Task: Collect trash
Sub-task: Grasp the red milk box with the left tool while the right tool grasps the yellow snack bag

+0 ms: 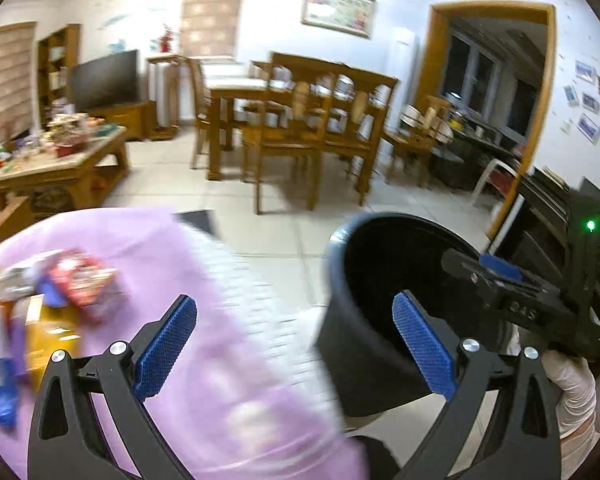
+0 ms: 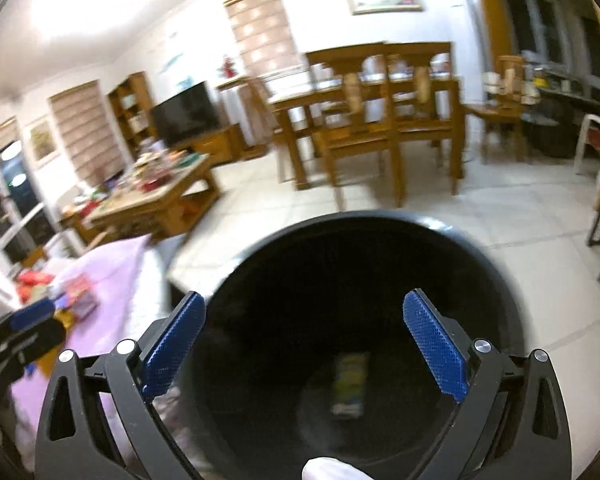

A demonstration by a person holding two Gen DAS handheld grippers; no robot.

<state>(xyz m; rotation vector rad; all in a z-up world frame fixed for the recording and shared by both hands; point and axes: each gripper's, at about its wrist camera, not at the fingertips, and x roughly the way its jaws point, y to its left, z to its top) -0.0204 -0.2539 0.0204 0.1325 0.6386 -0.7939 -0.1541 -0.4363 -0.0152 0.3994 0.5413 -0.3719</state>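
A black trash bin (image 1: 380, 300) stands on the tiled floor beside a pink-covered surface (image 1: 204, 320). A pile of wrappers and packets (image 1: 60, 292) lies on the pink cover at the left; it also shows in the right wrist view (image 2: 64, 296). My left gripper (image 1: 296, 344) is open and empty above the cover's edge. My right gripper (image 2: 304, 348) is open and empty directly above the bin's mouth (image 2: 360, 320). A green and yellow wrapper (image 2: 350, 384) lies on the bin's bottom. The right gripper's body shows in the left wrist view (image 1: 520, 296), over the bin.
A cluttered wooden coffee table (image 1: 60, 160) stands at the left. A wooden dining table with chairs (image 1: 300, 120) fills the middle of the room. A TV (image 1: 104, 80) is at the back. A dark cabinet (image 1: 560, 220) stands right of the bin.
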